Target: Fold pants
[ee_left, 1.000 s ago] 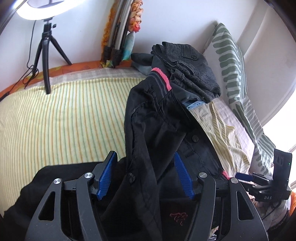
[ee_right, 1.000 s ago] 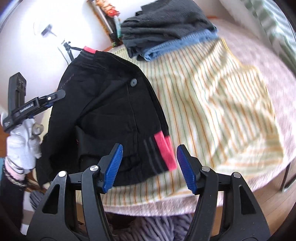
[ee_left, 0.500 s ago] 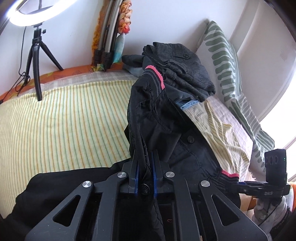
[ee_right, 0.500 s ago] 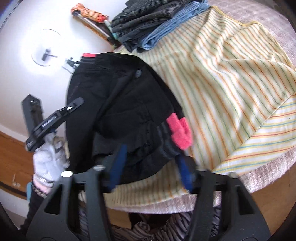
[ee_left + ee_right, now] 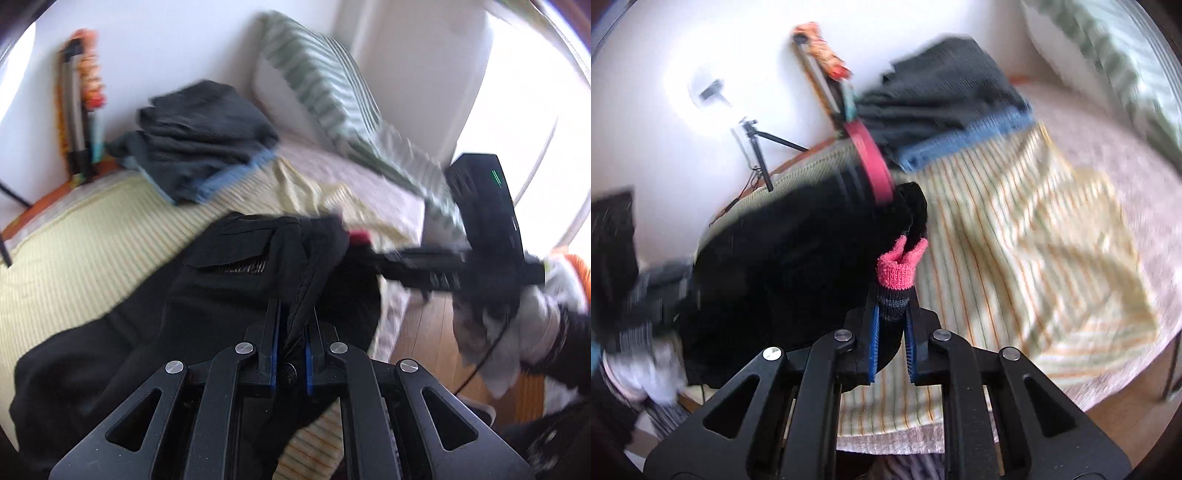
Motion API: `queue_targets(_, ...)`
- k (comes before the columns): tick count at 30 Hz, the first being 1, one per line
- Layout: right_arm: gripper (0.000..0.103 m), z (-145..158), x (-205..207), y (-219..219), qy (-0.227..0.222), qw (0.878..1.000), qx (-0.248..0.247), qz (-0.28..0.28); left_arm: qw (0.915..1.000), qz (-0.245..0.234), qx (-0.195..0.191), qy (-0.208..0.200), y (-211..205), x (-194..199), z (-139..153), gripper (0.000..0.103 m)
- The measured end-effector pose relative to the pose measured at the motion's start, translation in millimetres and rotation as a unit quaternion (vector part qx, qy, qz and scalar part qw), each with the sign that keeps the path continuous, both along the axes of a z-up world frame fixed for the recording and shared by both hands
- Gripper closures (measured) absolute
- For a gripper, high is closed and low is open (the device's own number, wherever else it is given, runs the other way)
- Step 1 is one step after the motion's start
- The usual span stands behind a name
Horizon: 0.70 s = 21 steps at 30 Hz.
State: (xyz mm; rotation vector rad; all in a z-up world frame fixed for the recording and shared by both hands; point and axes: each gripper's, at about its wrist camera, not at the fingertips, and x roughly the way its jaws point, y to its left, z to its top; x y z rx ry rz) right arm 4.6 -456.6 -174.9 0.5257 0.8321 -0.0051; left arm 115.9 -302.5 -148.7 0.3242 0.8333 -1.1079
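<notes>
The black pants (image 5: 229,295) with pink-trimmed knit cuffs lie bunched over the striped bed sheet (image 5: 74,258). My left gripper (image 5: 291,332) is shut on a fold of the black fabric. My right gripper (image 5: 892,325) is shut on the grey-and-pink cuff (image 5: 897,269) of the pants (image 5: 783,258). The right gripper also shows in the left wrist view (image 5: 436,269), beside the pants near the bed edge. A second pink cuff (image 5: 871,166) stands up behind the black fabric. Both views are motion-blurred.
A stack of folded dark and blue clothes (image 5: 199,144) sits at the back of the bed near the wall. A striped green pillow (image 5: 332,92) leans at the right. A ring light on a tripod (image 5: 753,136) stands by the wall. Wooden floor (image 5: 436,339) lies past the bed edge.
My left gripper shut on the pants fabric a half second ago and stays shut. My right gripper has closed on the cuff. Both have swung quickly, lowering the pants over the bed.
</notes>
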Motion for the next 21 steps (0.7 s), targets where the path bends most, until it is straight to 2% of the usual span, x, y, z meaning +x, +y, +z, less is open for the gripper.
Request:
queue_targets(2,0.089,-15,-8,-12,0.004,0.999,0.048,-0.013,0.9995,-0.015,0.026,-0.006,-9,-10,-16,0.095)
queue_targets(5,0.085,-32,-20,-29,0.013,0.993,0.108,-0.04,0.9992,-0.017,0.035,0.008,-12,-9,-27,0.095)
queue_targets(7,0.084,-34,-28,-39,0.002,0.99,0.133,-0.049,0.9991,-0.018,0.037,0.009,-13,-8,-29,0.095)
queue_targets(9,0.072,-30,-32,-52,-0.015,0.986,0.156,-0.058,0.9991,-0.019,0.037,0.007,-14,-8,-29,0.095)
queue_targets(11,0.054,-26,-31,-63,-0.03,0.982,0.175,-0.064,0.9989,-0.026,0.04,0.003,-15,-9,-31,0.095)
queue_targets(13,0.044,-22,-21,-70,-0.028,0.981,0.18,-0.062,0.998,-0.036,0.051,0.013,-15,-13,-35,0.094)
queue_targets(14,0.043,-19,-12,-72,-0.019,0.983,0.173,-0.053,0.9975,-0.04,0.054,0.023,-14,-14,-37,0.094)
queue_targets(16,0.042,-15,8,-72,-0.009,0.988,0.152,-0.034,0.9965,-0.051,0.049,0.044,-14,-17,-39,0.083)
queue_targets(21,0.042,-16,60,-65,0.027,0.994,0.105,0.032,0.9942,-0.077,0.051,0.055,-15,-31,-43,0.081)
